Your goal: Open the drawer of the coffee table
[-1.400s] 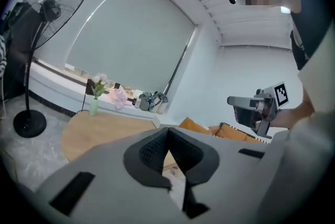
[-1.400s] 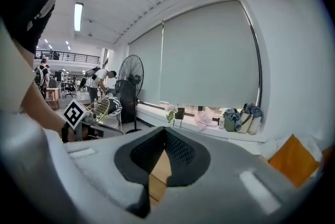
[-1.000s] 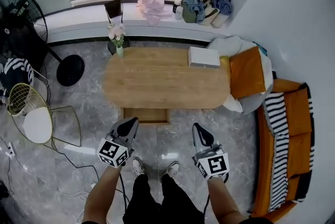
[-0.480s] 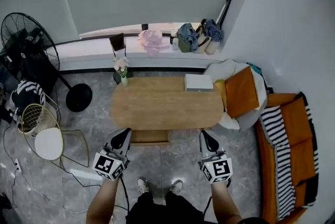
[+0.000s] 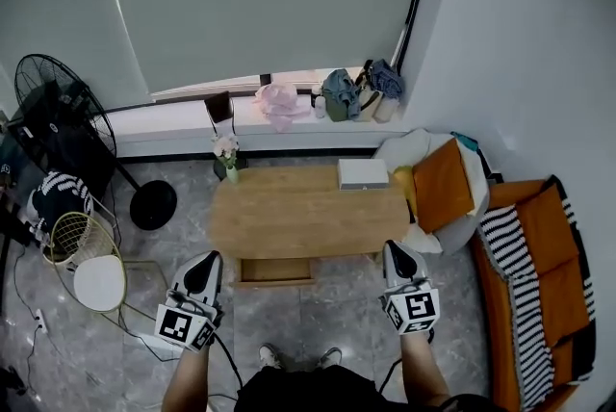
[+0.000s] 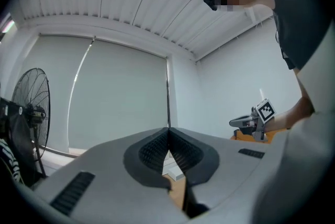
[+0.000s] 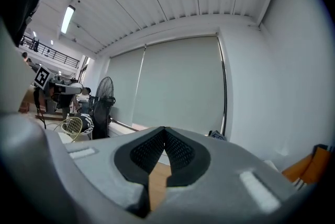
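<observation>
The oval wooden coffee table [image 5: 308,208] stands in the middle of the head view. Its drawer [image 5: 277,271] sticks out from under the near edge, pulled open toward me. My left gripper [image 5: 212,257] hovers level at the near left of the table, left of the drawer, touching nothing. Its jaws [image 6: 168,130] are shut and empty. My right gripper [image 5: 393,247] is held level off the table's near right corner. Its pads also meet at the tip [image 7: 165,129] with nothing between them. The tabletop shows through the gap below each gripper's pads.
A white box [image 5: 363,173] and a flower vase [image 5: 227,153] sit on the table's far side. A standing fan [image 5: 58,126] and a gold wire chair [image 5: 91,270] are left. An orange cushion [image 5: 443,184] and a striped sofa [image 5: 539,275] are right. Clothes lie on the sill [image 5: 284,102].
Both grippers have risen and drawn back from the table and moved further apart. The head view has lifted, so the table looks smaller and more wall shows. Both stay shut.
</observation>
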{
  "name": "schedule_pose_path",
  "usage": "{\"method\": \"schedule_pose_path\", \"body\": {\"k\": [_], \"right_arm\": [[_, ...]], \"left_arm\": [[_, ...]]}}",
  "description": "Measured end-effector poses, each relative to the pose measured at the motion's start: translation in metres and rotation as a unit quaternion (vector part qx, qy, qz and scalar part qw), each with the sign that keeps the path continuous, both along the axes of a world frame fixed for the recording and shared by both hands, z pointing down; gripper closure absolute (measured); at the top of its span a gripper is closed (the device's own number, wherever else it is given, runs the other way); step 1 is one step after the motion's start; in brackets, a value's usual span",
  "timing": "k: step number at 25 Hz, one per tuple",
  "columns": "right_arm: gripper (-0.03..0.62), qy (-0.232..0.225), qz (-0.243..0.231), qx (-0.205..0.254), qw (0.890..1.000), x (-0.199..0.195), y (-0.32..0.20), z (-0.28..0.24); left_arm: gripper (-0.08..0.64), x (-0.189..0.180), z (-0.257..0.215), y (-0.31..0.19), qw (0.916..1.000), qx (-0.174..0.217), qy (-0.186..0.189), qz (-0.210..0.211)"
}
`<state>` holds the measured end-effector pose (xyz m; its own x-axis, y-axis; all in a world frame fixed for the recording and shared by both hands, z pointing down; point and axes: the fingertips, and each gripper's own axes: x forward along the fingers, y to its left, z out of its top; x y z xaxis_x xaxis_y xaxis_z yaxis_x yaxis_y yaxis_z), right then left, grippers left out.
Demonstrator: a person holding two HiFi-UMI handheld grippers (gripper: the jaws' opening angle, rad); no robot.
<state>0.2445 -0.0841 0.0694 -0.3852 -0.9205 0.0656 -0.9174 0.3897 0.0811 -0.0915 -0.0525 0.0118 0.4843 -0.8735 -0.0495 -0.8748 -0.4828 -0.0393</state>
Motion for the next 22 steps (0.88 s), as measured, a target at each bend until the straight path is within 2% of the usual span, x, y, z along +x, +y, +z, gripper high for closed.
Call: {"method": "schedule_pose_path", "body": {"k": [4,7,10,17,22], "right_arm": [[0.588,0.003,0.006,0.010,1.000,0.008,-0.001,-0.012],[0.588,0.007,0.008,0.020,1.000,0.014,-0.004,-0.022],[0.588,0.007,0.014,0.025,1.000,0.018,-0.004,-0.028],[0.588,0.005,0.013,0.045,0.999,0.020,-0.009,-0.043],[0.588,0.004,0.011,0.048,0.999,0.012,-0.012,-0.047]], "left_arm": [[0.552,-0.008,-0.014,0.011,0.9996,0.019,-0.004,-0.020],[0.552,-0.013,-0.032,0.021,0.9983,0.045,0.007,-0.035],[0.552,-0.022,-0.045,0.036,0.9966,0.066,0.002,-0.049],[0.552,-0.039,-0.051,0.044,0.9941,0.057,0.014,-0.091],[0.552,-0.043,-0.039,0.042,0.9943,0.059,0.025,-0.085]]}}
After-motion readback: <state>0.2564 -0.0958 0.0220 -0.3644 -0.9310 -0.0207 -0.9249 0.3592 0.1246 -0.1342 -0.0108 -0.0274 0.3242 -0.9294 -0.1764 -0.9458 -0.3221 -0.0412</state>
